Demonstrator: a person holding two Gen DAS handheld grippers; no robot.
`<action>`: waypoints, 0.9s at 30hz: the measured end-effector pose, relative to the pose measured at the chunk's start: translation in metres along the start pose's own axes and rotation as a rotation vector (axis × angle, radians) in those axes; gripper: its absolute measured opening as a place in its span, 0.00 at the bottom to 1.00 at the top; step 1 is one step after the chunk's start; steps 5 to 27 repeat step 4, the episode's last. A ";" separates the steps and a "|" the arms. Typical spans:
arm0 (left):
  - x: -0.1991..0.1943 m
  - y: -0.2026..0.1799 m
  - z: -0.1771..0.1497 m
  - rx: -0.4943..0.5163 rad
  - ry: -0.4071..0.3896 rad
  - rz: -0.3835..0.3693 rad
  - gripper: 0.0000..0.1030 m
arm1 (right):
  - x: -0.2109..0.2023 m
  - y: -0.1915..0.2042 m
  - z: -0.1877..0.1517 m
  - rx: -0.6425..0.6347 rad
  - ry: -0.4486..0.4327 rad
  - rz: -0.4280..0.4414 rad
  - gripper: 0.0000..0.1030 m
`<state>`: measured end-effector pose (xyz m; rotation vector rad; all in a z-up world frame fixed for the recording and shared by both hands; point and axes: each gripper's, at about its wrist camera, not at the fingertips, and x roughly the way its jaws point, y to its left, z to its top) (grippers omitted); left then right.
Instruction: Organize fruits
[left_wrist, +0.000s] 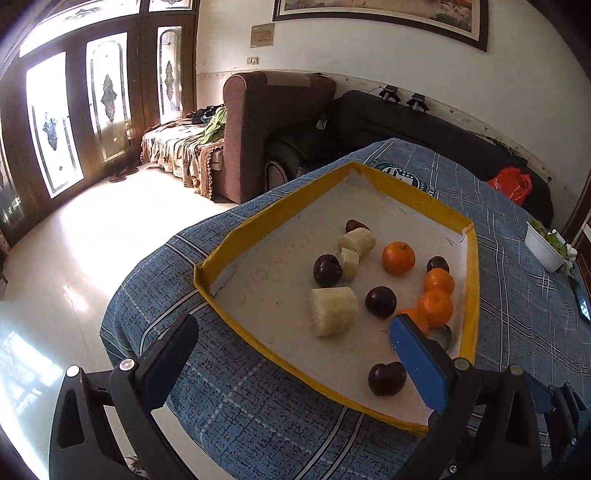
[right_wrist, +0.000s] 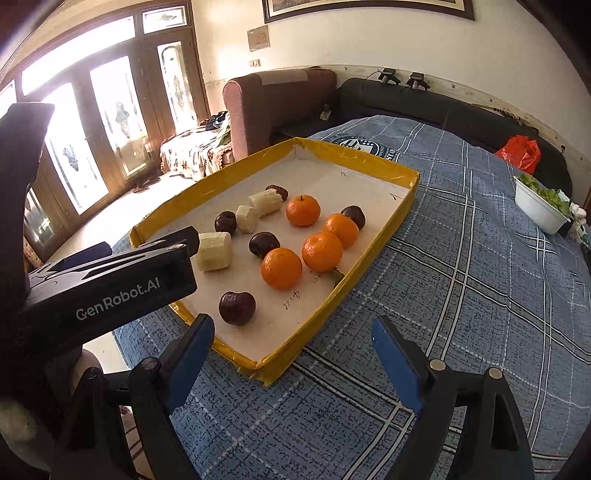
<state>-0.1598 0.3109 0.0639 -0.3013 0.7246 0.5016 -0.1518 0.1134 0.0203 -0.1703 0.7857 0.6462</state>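
A shallow tray with a yellow rim (left_wrist: 406, 192) (right_wrist: 362, 157) lies on a blue checked tablecloth (right_wrist: 443, 295). It holds several oranges (right_wrist: 281, 273) (left_wrist: 398, 257), several dark plums (right_wrist: 237, 308) (left_wrist: 387, 378) and three pale peeled fruit pieces (right_wrist: 215, 251) (left_wrist: 334, 311). My left gripper (left_wrist: 295, 354) is open and empty, straddling the tray's near left rim, with its blue pad (left_wrist: 417, 362) beside the nearest plum. In the right wrist view its body (right_wrist: 110, 288) shows at the left. My right gripper (right_wrist: 295, 363) is open and empty above the tray's near corner.
A white bowl of greens (right_wrist: 541, 208) (left_wrist: 546, 247) stands at the table's right edge, with a red bag (right_wrist: 519, 153) beyond it. The table's left edge drops to a pale floor (left_wrist: 92, 240). A brown sofa (left_wrist: 266, 122) stands behind.
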 end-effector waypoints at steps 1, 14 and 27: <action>0.000 0.000 0.000 0.000 0.005 0.000 1.00 | 0.001 -0.001 0.000 0.001 0.001 0.002 0.88; -0.001 -0.002 0.000 0.006 0.016 0.011 1.00 | -0.001 -0.003 -0.001 0.008 -0.002 0.005 0.88; -0.001 -0.002 0.000 0.006 0.016 0.011 1.00 | -0.001 -0.003 -0.001 0.008 -0.002 0.005 0.88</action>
